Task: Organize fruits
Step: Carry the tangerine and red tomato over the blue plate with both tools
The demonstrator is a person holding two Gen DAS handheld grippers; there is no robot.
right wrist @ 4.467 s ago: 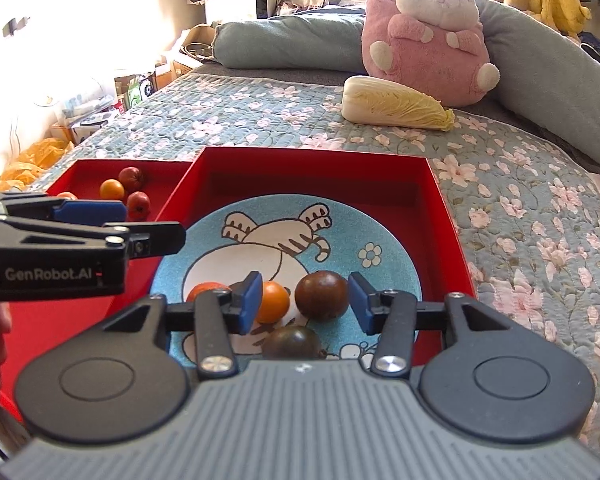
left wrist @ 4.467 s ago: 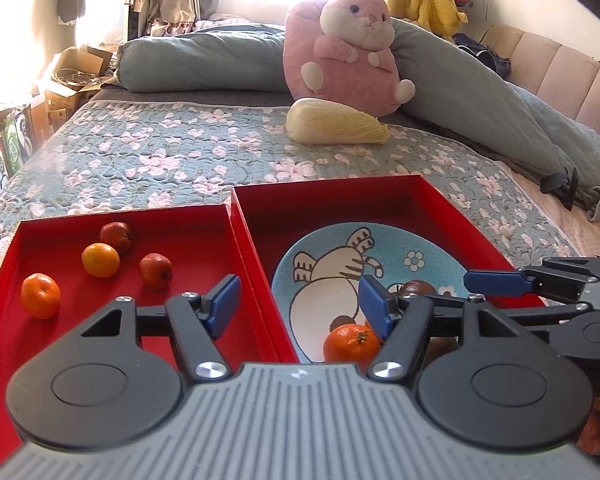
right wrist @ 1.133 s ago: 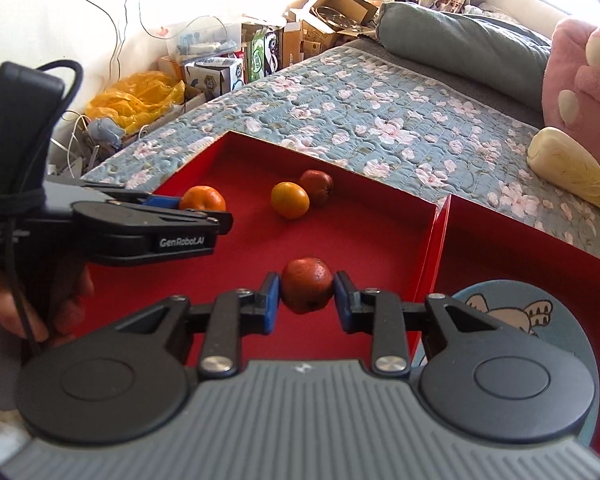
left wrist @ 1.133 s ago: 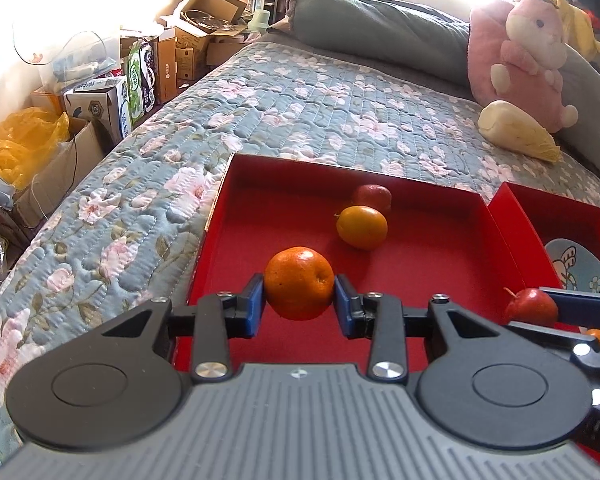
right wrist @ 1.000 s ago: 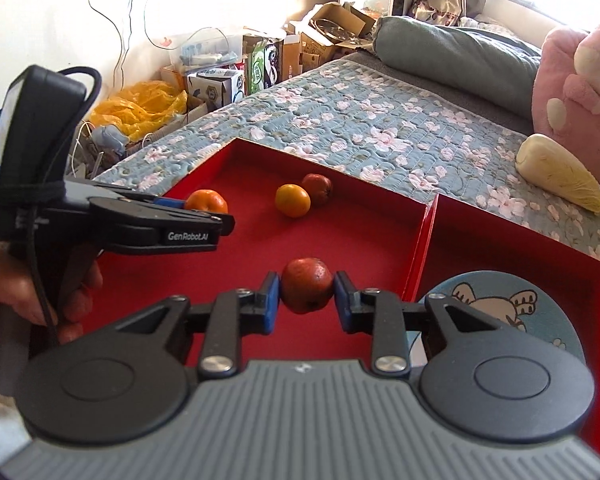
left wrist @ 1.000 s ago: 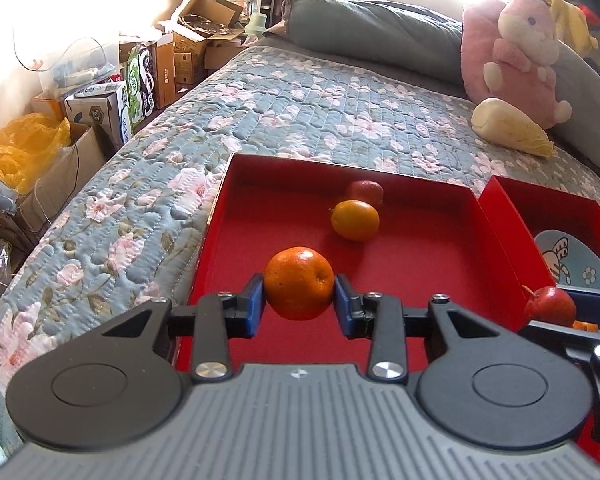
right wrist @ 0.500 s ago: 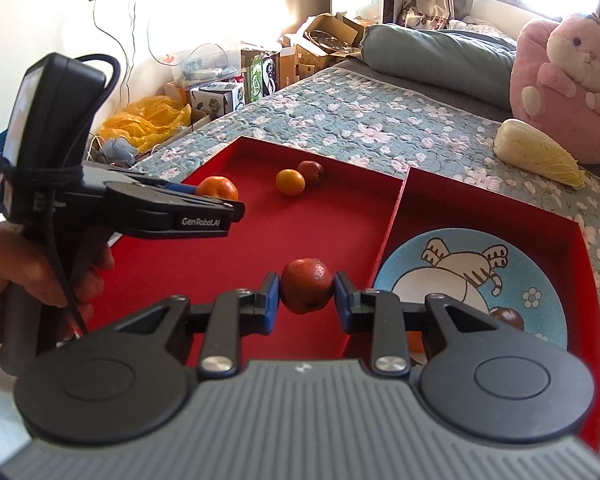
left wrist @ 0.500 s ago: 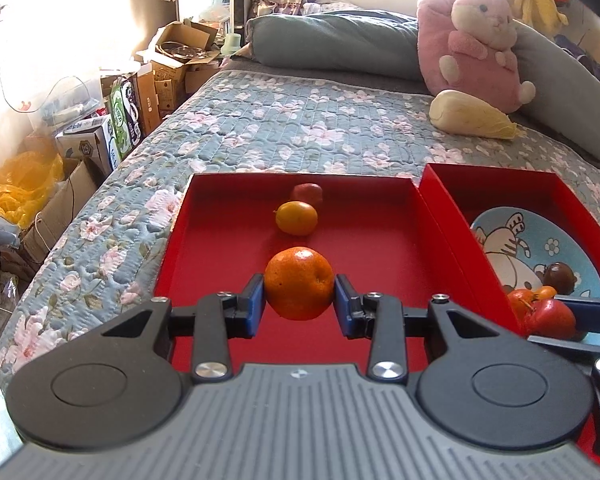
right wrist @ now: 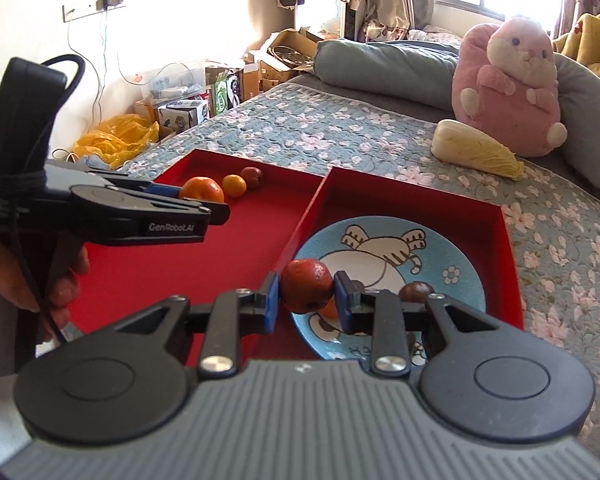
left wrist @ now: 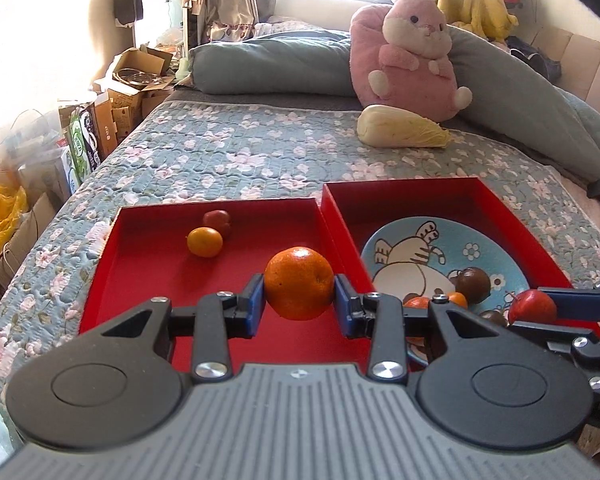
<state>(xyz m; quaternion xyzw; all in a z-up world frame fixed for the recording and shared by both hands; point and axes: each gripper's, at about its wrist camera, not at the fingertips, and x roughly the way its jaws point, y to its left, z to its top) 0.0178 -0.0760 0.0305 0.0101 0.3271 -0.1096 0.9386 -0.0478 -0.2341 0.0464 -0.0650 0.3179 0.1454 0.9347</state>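
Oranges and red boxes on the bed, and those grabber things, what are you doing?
A person is sorting fruit with a grabber in each hand. The left gripper is squeezing an orange above the left red box, where a small orange and a red fruit are lying. The right gripper holds a reddish fruit over the edge of the blue cat plate in the right red box. A few fruits already sit on that plate.
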